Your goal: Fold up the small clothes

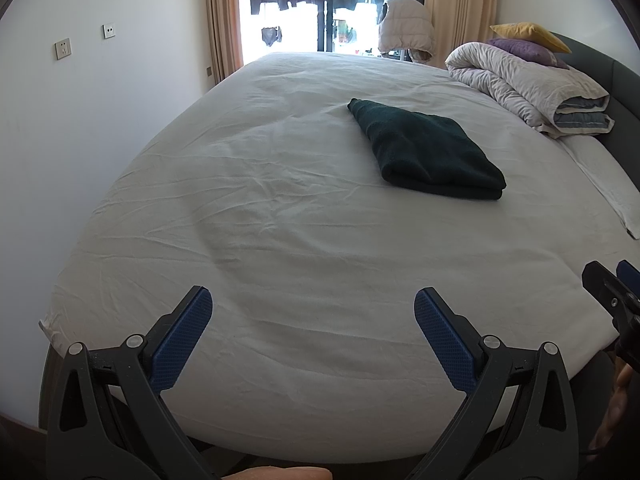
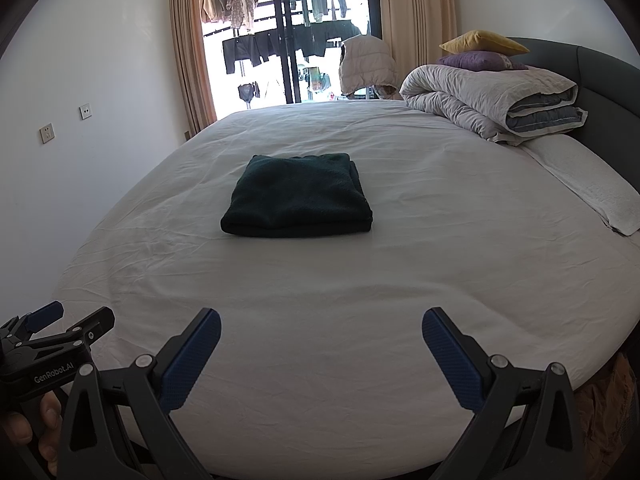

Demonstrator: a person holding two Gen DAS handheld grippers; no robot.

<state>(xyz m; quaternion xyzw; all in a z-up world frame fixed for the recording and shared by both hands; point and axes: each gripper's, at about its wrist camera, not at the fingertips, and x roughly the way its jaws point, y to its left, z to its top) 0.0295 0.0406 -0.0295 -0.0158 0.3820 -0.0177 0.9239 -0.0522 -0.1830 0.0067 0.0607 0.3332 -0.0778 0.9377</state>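
So the dark green garment (image 2: pixel 297 196) is sitting folded into a neat squarish stack out in the middle of the white bed sheet (image 2: pixel 360 280), well apart from both tools; the left gripper (image 1: pixel 313 312) hangs over the near edge of the bed with its blue pads (image 1: pixel 182 340) spread wide and nothing between them; the right gripper (image 2: pixel 321 332) is the same deal, jaws released and empty, just to the right of the left one; far right there's a rolled-up grey duvet (image 2: pixel 492 100) by the headboard (image 2: pixel 600 76) with a purple pillow (image 2: pixel 480 60) and a yellow pillow (image 2: pixel 482 42) stacked on top; a white towel (image 2: pixel 592 192) lies flat along the right edge; at the far end a puffy vest (image 2: pixel 366 64) hangs in front of the window.
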